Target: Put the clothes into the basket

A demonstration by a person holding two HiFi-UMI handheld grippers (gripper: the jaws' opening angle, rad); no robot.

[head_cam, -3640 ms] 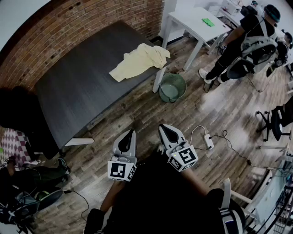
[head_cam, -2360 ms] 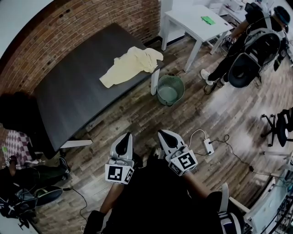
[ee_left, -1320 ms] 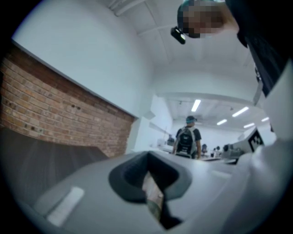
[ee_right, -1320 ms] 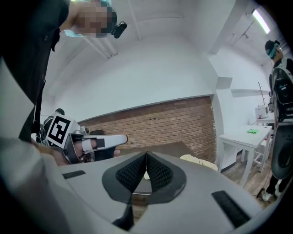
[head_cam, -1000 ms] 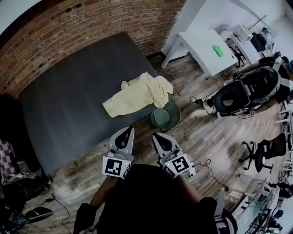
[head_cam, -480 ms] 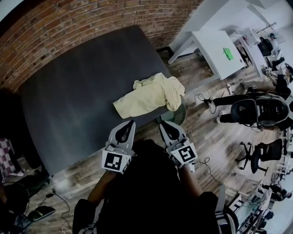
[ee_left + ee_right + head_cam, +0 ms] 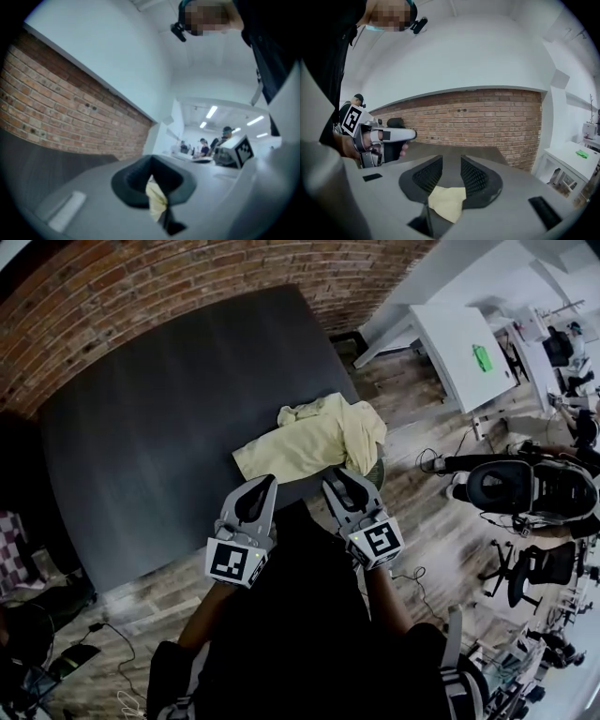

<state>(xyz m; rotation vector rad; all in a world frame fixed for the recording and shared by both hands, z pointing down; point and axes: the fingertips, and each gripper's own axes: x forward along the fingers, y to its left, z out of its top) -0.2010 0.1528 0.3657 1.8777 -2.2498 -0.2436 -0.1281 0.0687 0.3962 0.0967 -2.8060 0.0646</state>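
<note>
Two grippers poised beside the yellow garment [image 7: 309, 439] on the counter [image 7: 141, 427], likely the reach step: left gripper [image 7: 258, 487] clenched, right gripper [image 7: 336, 478] opening, both empty; next, grasp the garment.

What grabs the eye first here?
The pale yellow garment lies crumpled at the near right edge of the big dark table, which stands against a brick wall. Just in front of it, the left gripper and right gripper point at it, the right one's jaws opening with nothing clamped. A green basket peeks out on the floor beside the table corner.
</note>
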